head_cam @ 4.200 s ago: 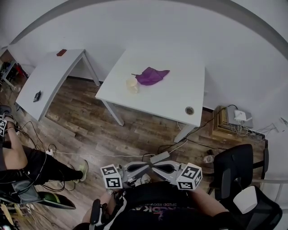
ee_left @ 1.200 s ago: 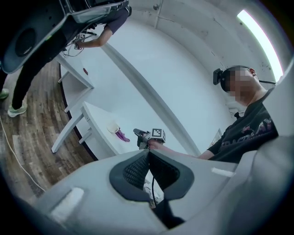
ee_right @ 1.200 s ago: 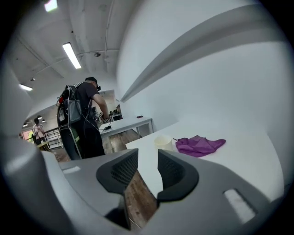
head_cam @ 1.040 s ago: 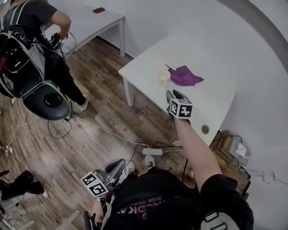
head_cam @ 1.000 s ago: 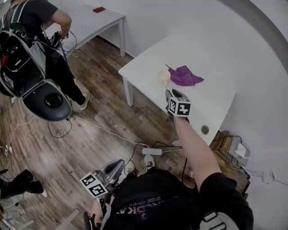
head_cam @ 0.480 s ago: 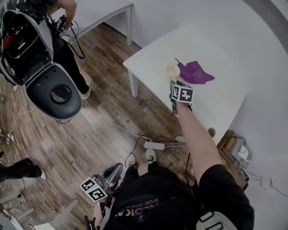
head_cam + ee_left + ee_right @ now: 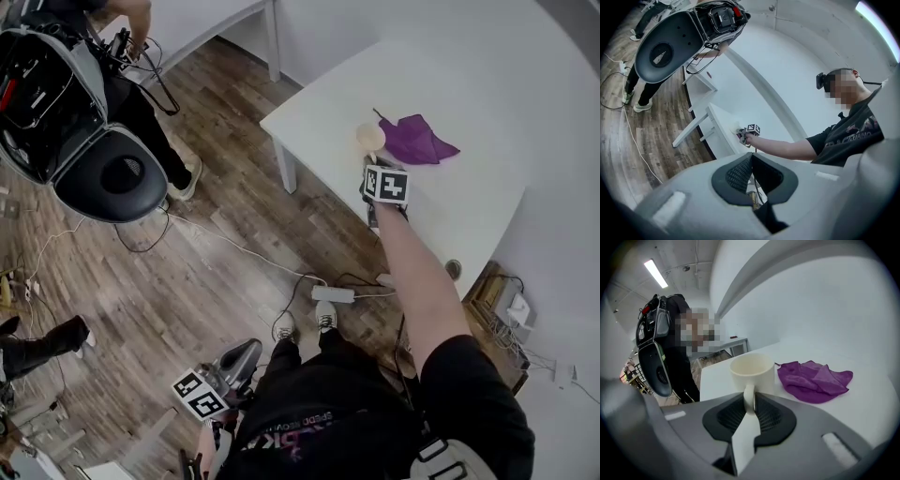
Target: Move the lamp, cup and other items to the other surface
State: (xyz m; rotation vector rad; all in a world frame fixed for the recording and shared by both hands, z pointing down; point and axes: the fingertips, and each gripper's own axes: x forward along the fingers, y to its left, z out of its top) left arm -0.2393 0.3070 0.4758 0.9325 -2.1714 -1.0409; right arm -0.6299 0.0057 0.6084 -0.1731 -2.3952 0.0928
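far left in the head view, another person (image 7: pixel 141 98) stands on the wood floor (image 7: pixel 216 244) with a big black round thing (image 7: pixel 114 174) in front of them. thin wires (image 7: pixel 225 246) run over the floor to a plug strip (image 7: pixel 333 293). behind the person we see the corner of a second table (image 7: pixel 225 11).

low down by our legs is our left gripper (image 7: pixel 246 352). its jaws are closed on each other and have nothing in them. it is well apart from the things on the table.

more to the right is the white table (image 7: pixel 469 216). the cup (image 7: pixel 752 372) stands on it near the front edge. it stands straight up with its open mouth to the ceiling, so its long way runs up and down. its handle (image 7: pixel 749 391) sticks out toward our arm, right into our right gripper (image 7: pixel 749 400). that gripper's jaws have just been closing, and now the two pads press on the handle from both sides.

just right of the cup lies a purple cloth (image 7: pixel 815 380), crumpled on the table. it is very close to the cup, and we cannot tell if its thin corner touches it. it lies beside the cup, not between the cup and the gripper. further right there is a small round hole (image 7: pixel 454 269) in the table top.
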